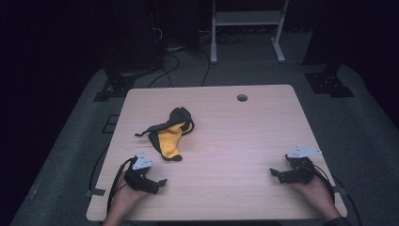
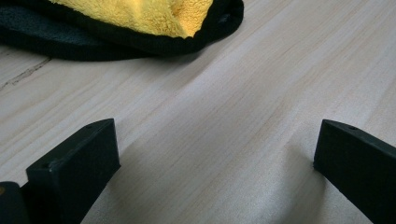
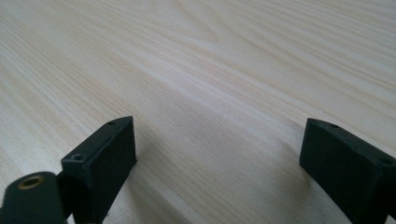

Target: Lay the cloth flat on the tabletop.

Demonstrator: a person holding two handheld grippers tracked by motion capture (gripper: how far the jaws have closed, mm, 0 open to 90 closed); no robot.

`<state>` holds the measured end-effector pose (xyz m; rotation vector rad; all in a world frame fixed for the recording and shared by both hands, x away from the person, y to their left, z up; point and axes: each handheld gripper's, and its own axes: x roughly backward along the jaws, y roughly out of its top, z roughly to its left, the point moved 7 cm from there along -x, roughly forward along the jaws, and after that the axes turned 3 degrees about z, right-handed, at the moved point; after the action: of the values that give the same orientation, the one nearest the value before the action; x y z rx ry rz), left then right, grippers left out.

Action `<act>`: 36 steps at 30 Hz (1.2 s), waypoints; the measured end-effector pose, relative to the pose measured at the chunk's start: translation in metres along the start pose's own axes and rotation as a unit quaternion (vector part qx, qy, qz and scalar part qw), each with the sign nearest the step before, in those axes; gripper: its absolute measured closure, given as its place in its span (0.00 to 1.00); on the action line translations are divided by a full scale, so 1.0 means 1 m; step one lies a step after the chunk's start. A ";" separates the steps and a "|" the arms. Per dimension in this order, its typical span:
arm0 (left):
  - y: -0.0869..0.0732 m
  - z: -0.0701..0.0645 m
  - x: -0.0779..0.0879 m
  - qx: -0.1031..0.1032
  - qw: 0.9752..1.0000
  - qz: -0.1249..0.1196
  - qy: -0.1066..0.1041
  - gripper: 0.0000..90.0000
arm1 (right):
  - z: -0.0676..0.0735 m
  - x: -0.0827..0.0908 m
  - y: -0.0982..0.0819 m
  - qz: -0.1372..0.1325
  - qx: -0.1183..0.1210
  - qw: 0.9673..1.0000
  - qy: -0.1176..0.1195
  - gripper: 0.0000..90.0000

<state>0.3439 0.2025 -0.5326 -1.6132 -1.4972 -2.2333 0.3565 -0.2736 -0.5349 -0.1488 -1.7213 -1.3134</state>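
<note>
A crumpled yellow cloth with black edging (image 1: 170, 132) lies left of the table's middle; its near end fills the top of the left gripper view (image 2: 140, 16). My left gripper (image 1: 159, 184) rests on the wood near the front left corner, just below the cloth, jaws wide open with bare wood between them (image 2: 215, 154). My right gripper (image 1: 275, 175) rests near the front right edge, pointing left, also open over bare wood (image 3: 217, 149). Neither touches the cloth.
The light wooden table (image 1: 244, 141) has a round cable hole (image 1: 242, 97) near its far edge. Beyond it stand a white frame's legs (image 1: 214, 42) and cables on the grey floor. Dark stands flank the table's far corners.
</note>
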 end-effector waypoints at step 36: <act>0.064 0.035 -0.043 0.016 0.999 -0.006 0.027 0.21 | -0.001 0.000 0.000 0.001 -0.002 1.000 -0.001 0.11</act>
<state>0.4214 0.1708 -0.5210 -1.5261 -1.5233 -2.2291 0.3571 -0.2739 -0.5348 -0.1551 -1.7200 -1.3167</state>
